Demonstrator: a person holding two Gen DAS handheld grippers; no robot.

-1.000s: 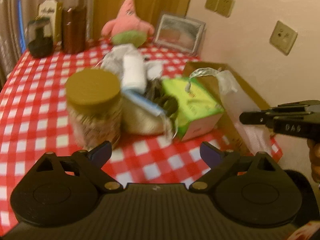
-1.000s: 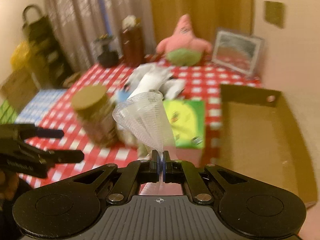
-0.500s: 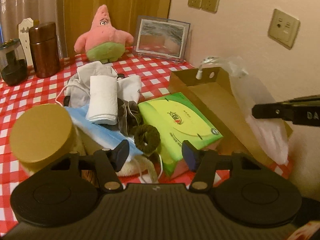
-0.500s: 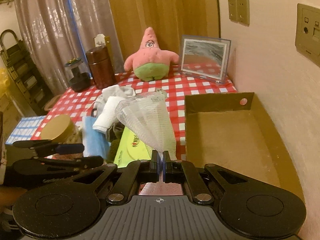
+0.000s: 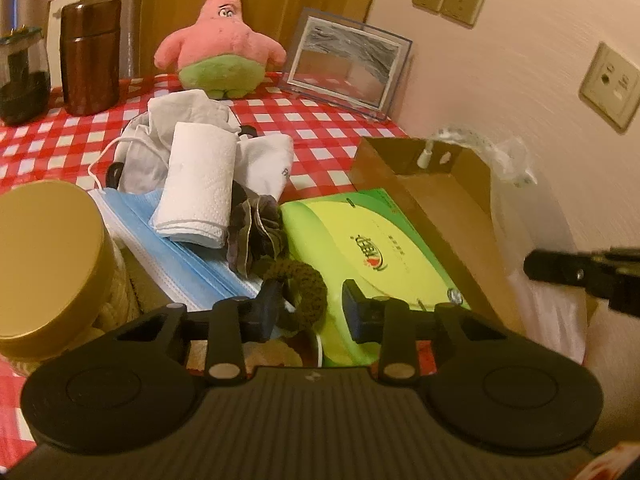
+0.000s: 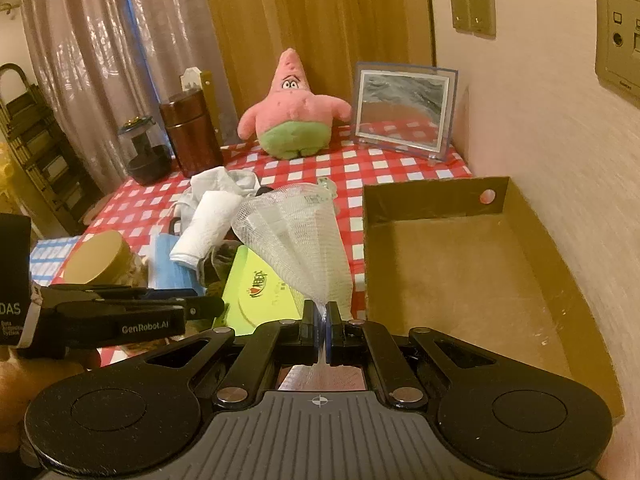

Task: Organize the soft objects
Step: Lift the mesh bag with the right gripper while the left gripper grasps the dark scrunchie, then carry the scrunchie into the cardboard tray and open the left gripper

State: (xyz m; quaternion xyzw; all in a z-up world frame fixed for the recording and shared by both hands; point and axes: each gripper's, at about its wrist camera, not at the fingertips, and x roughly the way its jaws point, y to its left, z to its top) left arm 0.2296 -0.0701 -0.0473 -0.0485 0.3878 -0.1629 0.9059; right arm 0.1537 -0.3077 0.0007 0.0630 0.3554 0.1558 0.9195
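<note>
My left gripper hovers low over a pile of soft things, and its jaws are closing. A dark olive crocheted scrunchie lies between the fingers; the left pad touches it and the right pad stands apart. Behind it lie a grey scrunchie, a rolled white towel, blue face masks and white cloth. My right gripper is shut on a white mesh net, which fans upward beside the open cardboard box.
A green tissue pack lies between the pile and the box. A gold-lidded jar stands at the left. At the back stand a pink star plush, a picture frame, a brown canister and a dark glass jar. The wall runs along the right.
My left gripper has moved forward and down over the pile, and its jaws have narrowed around the olive scrunchie. My right gripper has shifted a little, still holding the mesh net.
</note>
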